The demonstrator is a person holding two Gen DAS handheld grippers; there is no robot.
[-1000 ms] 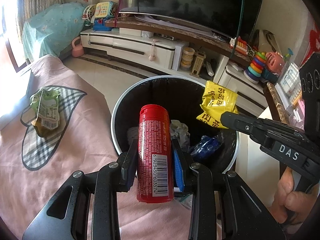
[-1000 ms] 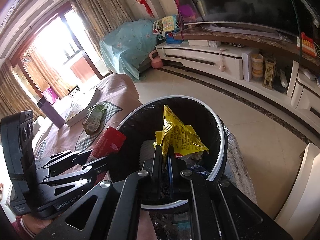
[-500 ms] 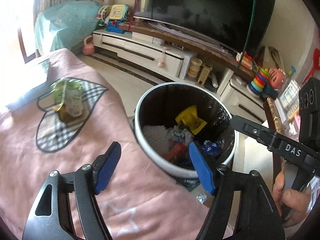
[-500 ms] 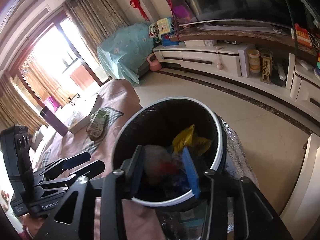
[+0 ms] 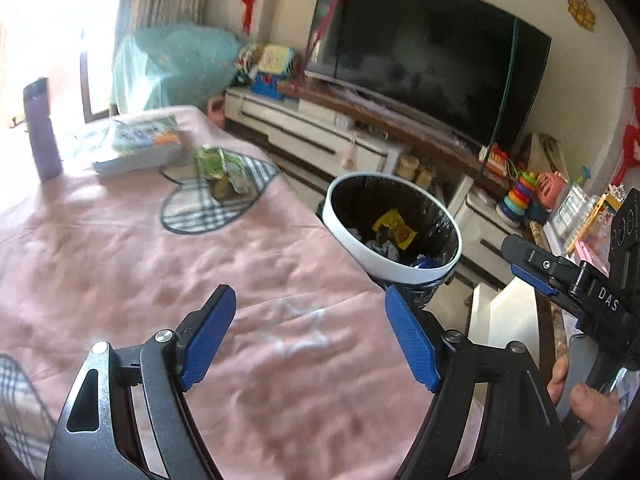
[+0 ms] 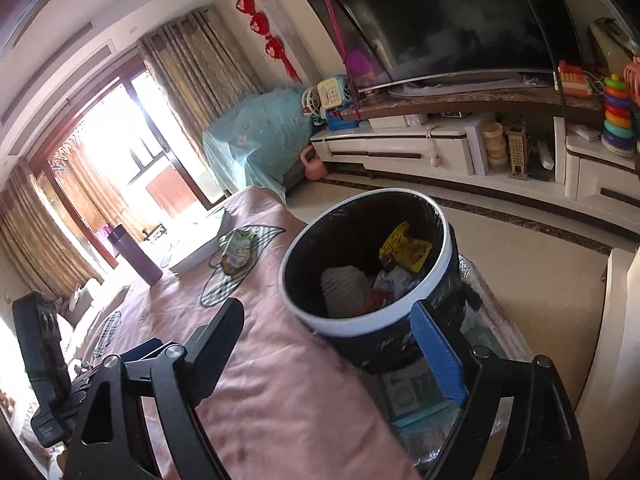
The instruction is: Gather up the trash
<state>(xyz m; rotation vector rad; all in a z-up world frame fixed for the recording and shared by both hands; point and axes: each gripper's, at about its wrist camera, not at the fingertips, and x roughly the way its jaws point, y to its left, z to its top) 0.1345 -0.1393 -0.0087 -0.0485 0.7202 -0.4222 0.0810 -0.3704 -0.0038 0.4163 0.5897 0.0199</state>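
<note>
A white-rimmed trash bin point(image 5: 344, 236) point(image 6: 360, 326) with a black liner stands beside the table with the pink cloth. It holds a yellow wrapper point(image 5: 394, 227) point(image 6: 406, 246), crumpled paper and other trash. A green snack packet point(image 5: 220, 168) point(image 6: 236, 250) lies on the plaid heart patch of the pink cloth. My left gripper point(image 5: 308, 332) is open and empty above the cloth, short of the bin. My right gripper point(image 6: 328, 352) is open and empty, near the bin's near rim; it also shows at the right in the left wrist view point(image 5: 532, 276).
A purple bottle point(image 5: 42, 130) point(image 6: 134, 254) and a book point(image 5: 136, 146) sit at the table's far end. A TV cabinet point(image 6: 420, 148) with toys lines the far wall. Tiled floor point(image 6: 520, 264) lies past the bin.
A second ago my left gripper held a red tube and my right a yellow wrapper over the bin. Both opened, the items fell in, and both grippers have drawn back.
</note>
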